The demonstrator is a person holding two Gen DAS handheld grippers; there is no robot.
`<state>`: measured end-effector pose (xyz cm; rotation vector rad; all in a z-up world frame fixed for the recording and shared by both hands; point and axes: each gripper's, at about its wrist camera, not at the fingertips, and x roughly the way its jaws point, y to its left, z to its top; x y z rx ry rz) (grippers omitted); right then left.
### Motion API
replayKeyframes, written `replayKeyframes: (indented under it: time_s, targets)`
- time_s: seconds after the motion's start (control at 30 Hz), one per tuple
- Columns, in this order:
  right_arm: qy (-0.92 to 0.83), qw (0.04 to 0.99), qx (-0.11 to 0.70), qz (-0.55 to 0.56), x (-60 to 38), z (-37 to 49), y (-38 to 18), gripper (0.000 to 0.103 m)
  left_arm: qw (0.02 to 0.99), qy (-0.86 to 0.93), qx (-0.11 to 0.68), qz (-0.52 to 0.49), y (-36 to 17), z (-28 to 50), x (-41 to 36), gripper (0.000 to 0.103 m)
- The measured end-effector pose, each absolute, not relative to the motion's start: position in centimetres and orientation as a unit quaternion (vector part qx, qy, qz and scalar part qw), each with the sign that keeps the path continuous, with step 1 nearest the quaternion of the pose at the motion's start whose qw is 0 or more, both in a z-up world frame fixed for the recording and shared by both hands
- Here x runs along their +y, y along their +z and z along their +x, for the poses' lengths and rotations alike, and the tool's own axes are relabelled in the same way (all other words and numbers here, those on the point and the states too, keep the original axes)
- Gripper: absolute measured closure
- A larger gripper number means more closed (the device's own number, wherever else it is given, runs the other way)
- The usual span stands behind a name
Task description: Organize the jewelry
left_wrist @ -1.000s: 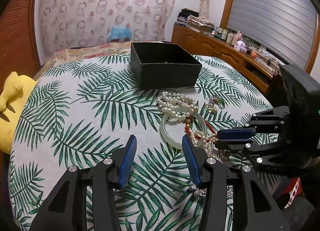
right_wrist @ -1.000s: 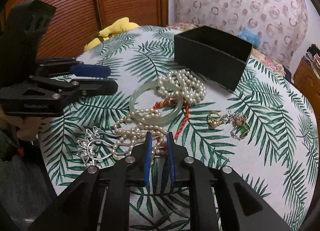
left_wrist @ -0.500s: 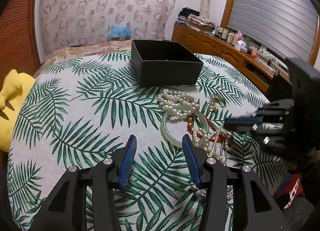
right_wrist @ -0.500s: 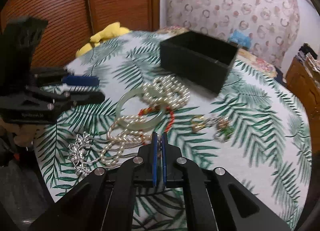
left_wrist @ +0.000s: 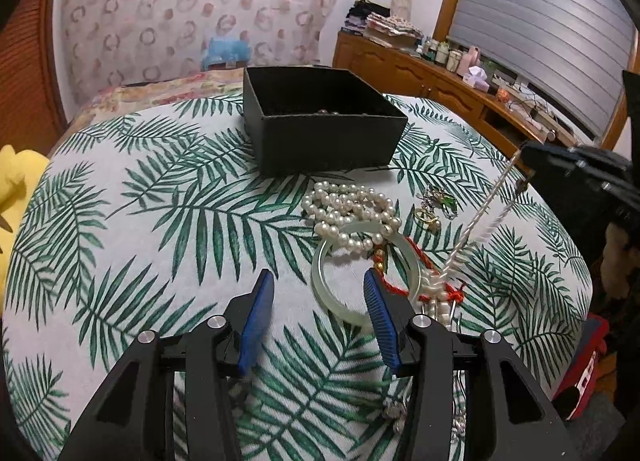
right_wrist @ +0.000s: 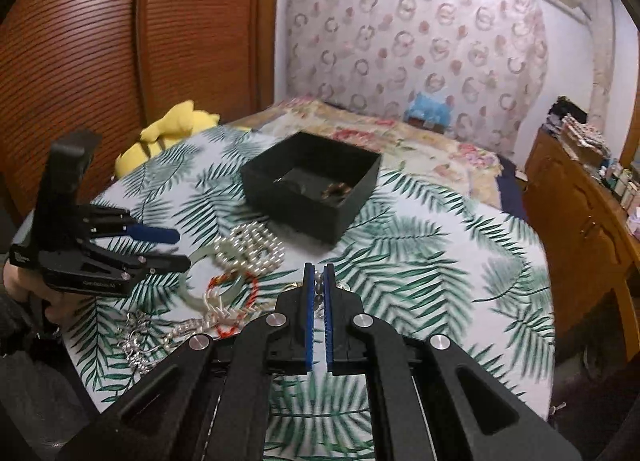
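Observation:
A black open box [left_wrist: 320,141] stands at the far side of the leaf-print table [left_wrist: 140,201]; some jewelry lies in the box [right_wrist: 312,189]. In front of it lie a pearl pile [left_wrist: 348,205], a jade bangle [left_wrist: 320,285], a red cord [left_wrist: 420,261] and small rings [left_wrist: 434,205]. My right gripper [right_wrist: 319,281] is shut on a pearl strand [left_wrist: 480,217], which runs taut from the heap up to that gripper [left_wrist: 524,165]. My left gripper [left_wrist: 317,277] hovers just before the bangle, its jaws closing with nothing gripped between them.
A silver brooch [right_wrist: 132,333] lies near the table's front edge. A yellow plush toy [right_wrist: 172,129] sits at the table's left. A wooden sideboard [left_wrist: 440,81] with bottles runs along the right wall, and a bed lies behind the table.
The right gripper shut on the pearl strand and rose, pulling it taut off the heap. The left gripper edged forward toward the bangle.

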<state>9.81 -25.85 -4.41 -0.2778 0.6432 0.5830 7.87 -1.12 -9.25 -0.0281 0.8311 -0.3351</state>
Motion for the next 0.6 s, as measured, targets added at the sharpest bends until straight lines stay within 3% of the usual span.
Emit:
replayKeyframes:
  time_s: [0.13, 0.3, 0.37, 0.6]
  targets:
    - [0.272, 0.906, 0.297, -0.132, -26.6, 9.9, -3.2, 0.098, 0.895, -0.165, 0.414, -0.007, -9.6, 8.9, -1.7, 0.072]
    - [0.266, 0.913, 0.28, -0.131, -26.9, 10.1, -1.7, 0.098, 0.894, -0.159, 0.418, 0.01, -9.9, 9.6, -2.3, 0.077]
    - [0.264, 0.915, 0.274, -0.132, -27.0, 10.2, -1.0, 0.098, 0.894, -0.156, 0.419, 0.015, -10.0, 9.8, -2.5, 0.096]
    - [0.26, 0.92, 0.258, -0.135, -27.2, 10.2, 0.6, 0.098, 0.911, -0.135, 0.388, 0.025, -8.5, 9.0, -2.1, 0.096]
